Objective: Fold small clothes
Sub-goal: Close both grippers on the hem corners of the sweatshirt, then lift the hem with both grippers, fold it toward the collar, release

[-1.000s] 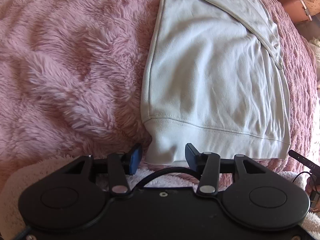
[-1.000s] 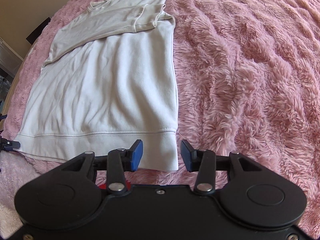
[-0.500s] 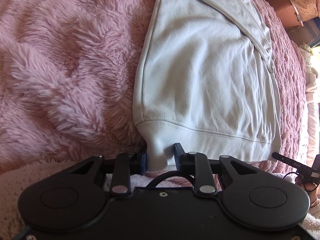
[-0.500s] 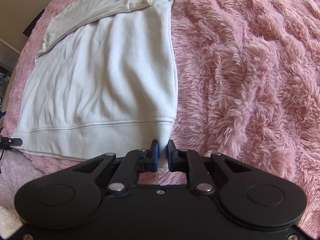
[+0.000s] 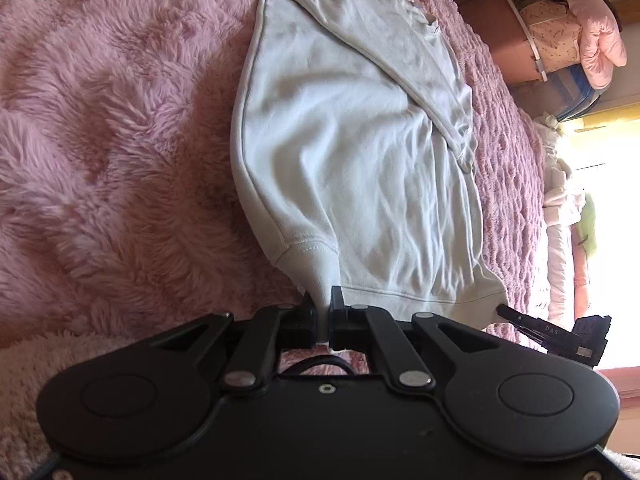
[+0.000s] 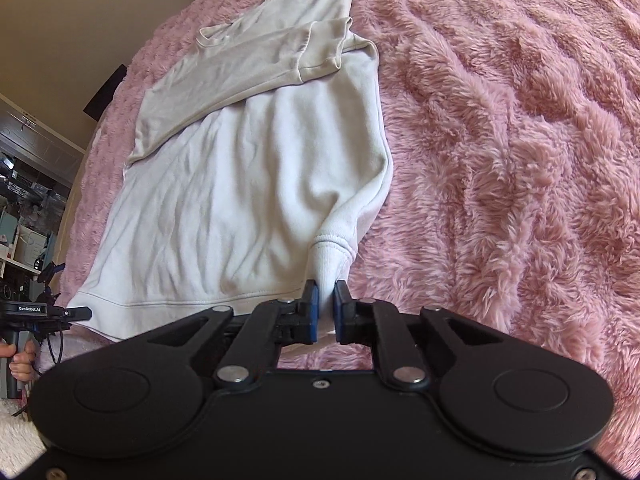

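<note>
A fluffy pink blanket (image 5: pixel 112 128) covers the bed. On it lies a white sweatshirt (image 5: pixel 352 152), spread out with its front up. Its sleeves are folded across the top part of the body.

On the left side, the left claw (image 5: pixel 323 312) is squeezed tight on the bottom left corner of the sweatshirt. The ribbed hem is bunched into a point between the two fingers. That corner is pulled up off the blanket, and the cloth makes long wrinkles that run up from the pinch.

The middle of the bottom hem hangs low between the two corners.

On the right side, the right claw (image 6: pixel 326 304) is squeezed tight on the bottom right corner of the sweatshirt (image 6: pixel 240 184). Its blue pads (image 6: pixel 313 312) press the ribbed hem from both sides. This corner is lifted too, and the side edge curls over.

More pink blanket (image 6: pixel 512 140) spreads out to the right of the sweatshirt.
</note>
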{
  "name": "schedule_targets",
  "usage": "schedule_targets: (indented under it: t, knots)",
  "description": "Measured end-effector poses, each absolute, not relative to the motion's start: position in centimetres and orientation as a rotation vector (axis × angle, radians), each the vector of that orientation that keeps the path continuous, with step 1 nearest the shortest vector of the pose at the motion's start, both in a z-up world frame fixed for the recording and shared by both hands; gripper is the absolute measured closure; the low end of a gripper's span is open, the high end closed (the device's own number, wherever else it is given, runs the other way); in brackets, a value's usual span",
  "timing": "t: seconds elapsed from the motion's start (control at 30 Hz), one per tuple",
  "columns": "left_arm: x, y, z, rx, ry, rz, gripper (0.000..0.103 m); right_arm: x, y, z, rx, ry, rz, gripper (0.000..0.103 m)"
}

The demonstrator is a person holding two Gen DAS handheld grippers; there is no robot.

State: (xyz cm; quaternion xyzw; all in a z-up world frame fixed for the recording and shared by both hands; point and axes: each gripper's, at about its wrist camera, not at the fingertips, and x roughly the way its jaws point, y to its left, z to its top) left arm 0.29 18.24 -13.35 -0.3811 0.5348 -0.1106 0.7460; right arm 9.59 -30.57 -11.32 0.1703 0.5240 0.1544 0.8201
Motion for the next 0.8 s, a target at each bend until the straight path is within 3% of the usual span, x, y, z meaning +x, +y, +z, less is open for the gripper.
schedule_targets:
  t: [0.4,0.8]
  knots:
    - [4.4,18.6,-9.6,-0.818,1.032,-0.302,0.102,12.0,-30.6,-9.0,0.435,0.964,0.313,0.095]
    - [13.4,21.4,-5.5,-0.865,0.842,-0.339,0.102,17.9,-29.8,-5.8,0.525,0.769,0.283,0.095]
